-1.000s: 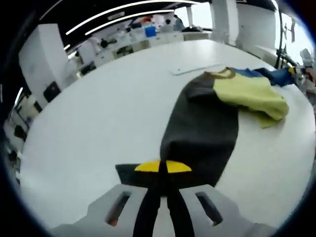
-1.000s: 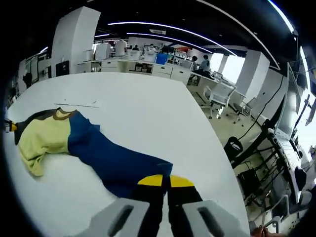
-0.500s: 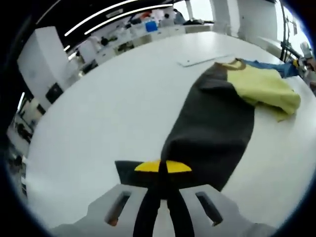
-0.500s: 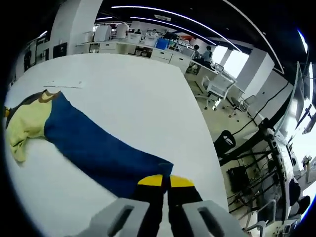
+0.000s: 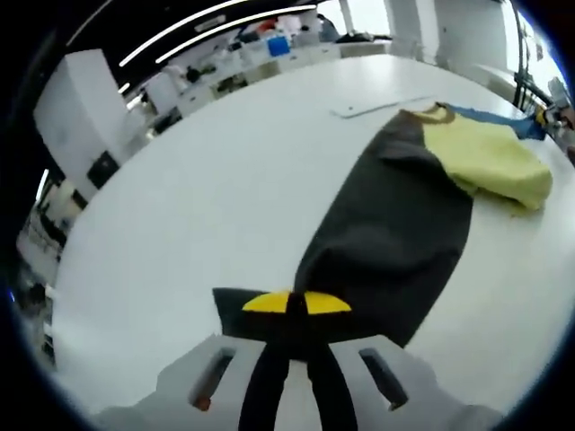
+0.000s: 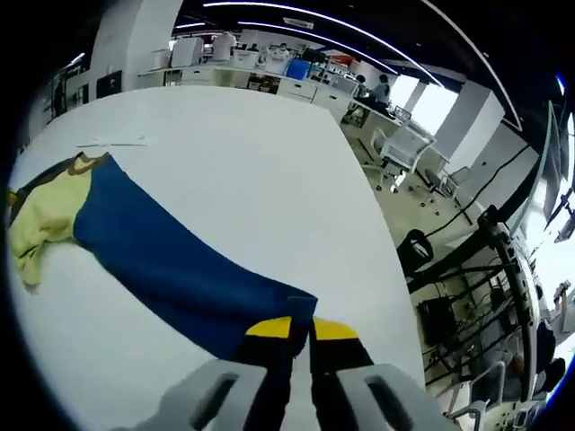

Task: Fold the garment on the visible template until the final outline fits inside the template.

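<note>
Across the white table (image 5: pixel 198 180) | I see the garment (image 5: pixel 395 224) stretched from lower centre to upper right | my left gripper (image 5: pixel 287 310) clamped on its dark sleeve end | my right gripper (image 6: pixel 301 334) pinching the blue sleeve (image 6: pixel 171 269), lower centre.

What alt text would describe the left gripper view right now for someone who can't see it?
The left gripper, jaws closed, pinches the end of a dark grey sleeve of a garment stretched across a white table. The sleeve runs up and right to a bunched yellow body, with a blue part beyond it.
</note>
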`<action>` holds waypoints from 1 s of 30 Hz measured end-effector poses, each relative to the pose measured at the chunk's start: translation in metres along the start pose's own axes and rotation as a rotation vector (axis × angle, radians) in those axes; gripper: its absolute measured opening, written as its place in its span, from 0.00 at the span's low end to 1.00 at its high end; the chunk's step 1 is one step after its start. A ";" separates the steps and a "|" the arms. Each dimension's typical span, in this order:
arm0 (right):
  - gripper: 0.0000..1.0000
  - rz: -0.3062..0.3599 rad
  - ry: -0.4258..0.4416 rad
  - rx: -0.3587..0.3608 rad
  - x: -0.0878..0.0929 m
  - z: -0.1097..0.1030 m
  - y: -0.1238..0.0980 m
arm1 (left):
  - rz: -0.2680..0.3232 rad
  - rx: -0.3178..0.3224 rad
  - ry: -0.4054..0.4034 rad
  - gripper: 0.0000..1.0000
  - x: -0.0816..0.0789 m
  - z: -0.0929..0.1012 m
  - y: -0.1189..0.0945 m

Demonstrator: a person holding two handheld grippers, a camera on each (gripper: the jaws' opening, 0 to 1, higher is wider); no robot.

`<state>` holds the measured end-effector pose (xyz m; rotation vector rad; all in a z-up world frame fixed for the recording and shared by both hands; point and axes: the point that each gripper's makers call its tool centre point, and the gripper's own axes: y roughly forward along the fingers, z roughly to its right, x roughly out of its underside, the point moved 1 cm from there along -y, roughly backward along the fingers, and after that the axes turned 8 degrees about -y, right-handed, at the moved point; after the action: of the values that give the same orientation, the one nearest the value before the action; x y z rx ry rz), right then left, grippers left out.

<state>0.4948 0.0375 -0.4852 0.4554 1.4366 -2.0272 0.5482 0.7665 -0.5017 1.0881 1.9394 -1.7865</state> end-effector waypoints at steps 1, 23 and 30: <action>0.17 0.033 0.018 -0.014 -0.005 -0.004 -0.002 | 0.012 0.006 -0.002 0.19 -0.001 0.002 -0.001; 0.81 0.376 0.020 -0.491 -0.071 -0.153 -0.089 | 0.289 0.304 -0.035 0.91 -0.056 0.093 -0.052; 0.83 0.448 -0.066 -0.633 -0.085 -0.218 -0.120 | 0.313 0.355 -0.024 0.99 -0.064 0.112 -0.067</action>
<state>0.4671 0.2921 -0.4248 0.3820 1.6566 -1.1513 0.5147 0.6429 -0.4322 1.3836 1.3715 -1.9894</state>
